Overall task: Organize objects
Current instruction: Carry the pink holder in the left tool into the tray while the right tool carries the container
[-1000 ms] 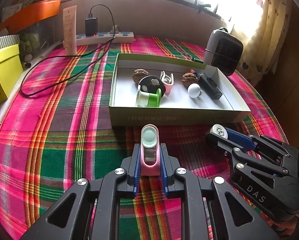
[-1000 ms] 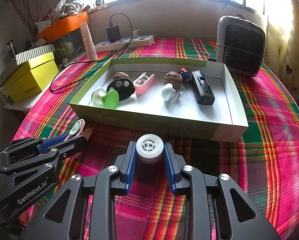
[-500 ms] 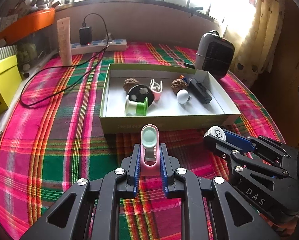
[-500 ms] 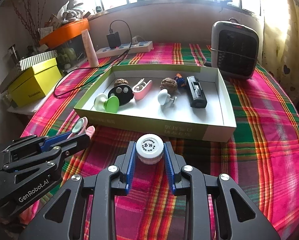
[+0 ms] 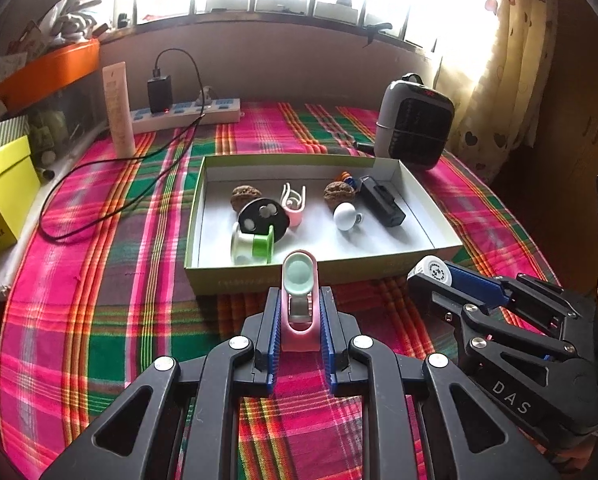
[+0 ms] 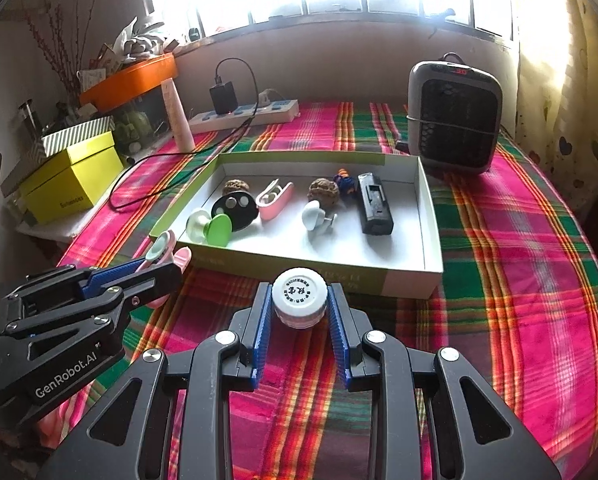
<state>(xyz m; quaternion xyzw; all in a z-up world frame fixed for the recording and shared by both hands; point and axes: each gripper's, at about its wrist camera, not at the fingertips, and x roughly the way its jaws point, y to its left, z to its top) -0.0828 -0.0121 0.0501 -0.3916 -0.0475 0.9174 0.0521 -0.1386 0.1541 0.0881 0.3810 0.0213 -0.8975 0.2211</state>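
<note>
Both grippers have pulled back and up from the green tray (image 5: 419, 196) since a second ago; the tray now sits farther off and smaller in both wrist views, more of the plaid cloth (image 5: 111, 280) showing before it.

Left gripper (image 5: 299, 304): clamped on a pink clip (image 5: 299, 320) with a mint-green round pad at its tip, held upright between the blue finger pads (image 5: 273, 332). Clip hangs over the cloth, just short of the tray's near wall. Seen from the right wrist view, the same clip (image 6: 161, 250) pokes out past the left gripper (image 6: 155, 268), near the tray's near-left corner.

Right gripper (image 6: 299, 308): clenched on a small white bottle (image 6: 299, 300), ribbed cap facing the camera, printed marks on top unreadable. It hangs above the cloth in front of the tray's near wall (image 6: 339, 276). In the left view the bottle (image 5: 431, 270) shows at the tip of the right gripper (image 5: 439, 276).

Tray contents, left to right: a white-and-green spool (image 5: 253, 242), a black disc with two pale dots (image 5: 263, 218) leaning on it, a walnut (image 5: 245, 196) behind, a second pink clip (image 5: 293, 206), another walnut (image 5: 339, 194), a white knob (image 5: 345, 216), a black rectangular device (image 5: 381, 206).

Behind the tray: a small heater (image 5: 413, 124) by its far right corner, a power strip (image 5: 187, 114) with a black charger plugged in, a yellow box (image 5: 3, 192) at far left.
</note>
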